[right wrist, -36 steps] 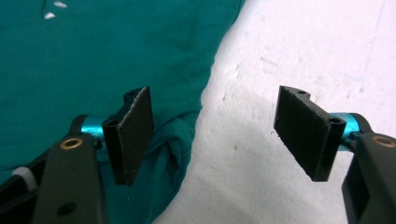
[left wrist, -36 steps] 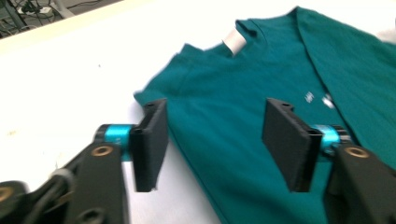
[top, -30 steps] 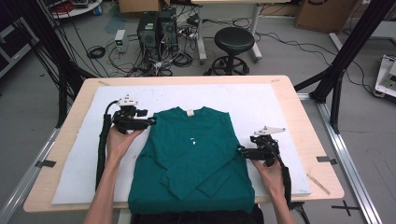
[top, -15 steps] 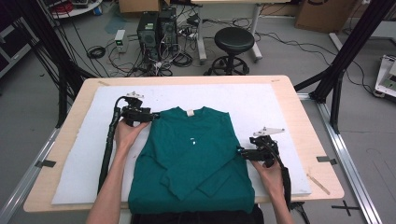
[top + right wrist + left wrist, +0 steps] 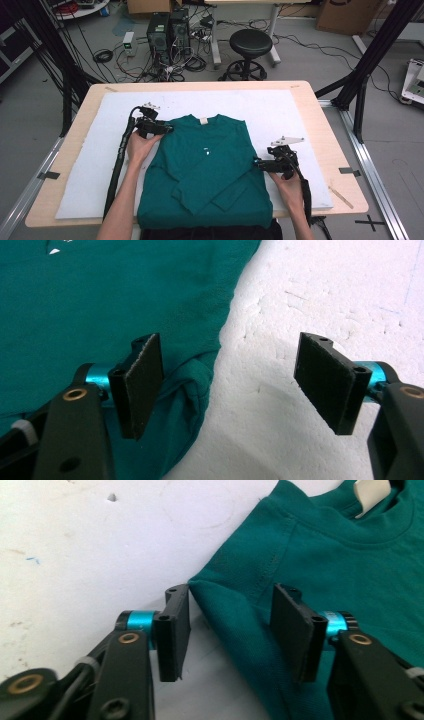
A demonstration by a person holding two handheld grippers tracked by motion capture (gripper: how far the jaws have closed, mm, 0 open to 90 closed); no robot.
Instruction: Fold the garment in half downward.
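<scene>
A: Where's the shirt?

B: Green long-sleeve, flat on the white mat, centre of the table in my high view. Long axis runs 12 to 6, collar at 12, hem at 6. Both sleeves folded in across the body, cuffs lying around 6.

A: Your left gripper?

B: At the shirt's shoulder corner, about 10 o'clock from its middle. In the left gripper view the folded shoulder edge sits between the pads. The jaws have just been closing, but they stand apart; one pad is right at the fold, and I can't tell if it touches. Not pinched.

A: Right one?

B: My right gripper is at the shirt's side edge, roughly 3 o'clock. Jaws wide apart in the right gripper view, one pad over the cloth, the other over bare mat. A bunched fold of the edge lies between them, unclamped.

A: Anything hard to see?

B: The hem runs off the near table edge at 6 and is cut off there. The collar tag is too small to read.
</scene>
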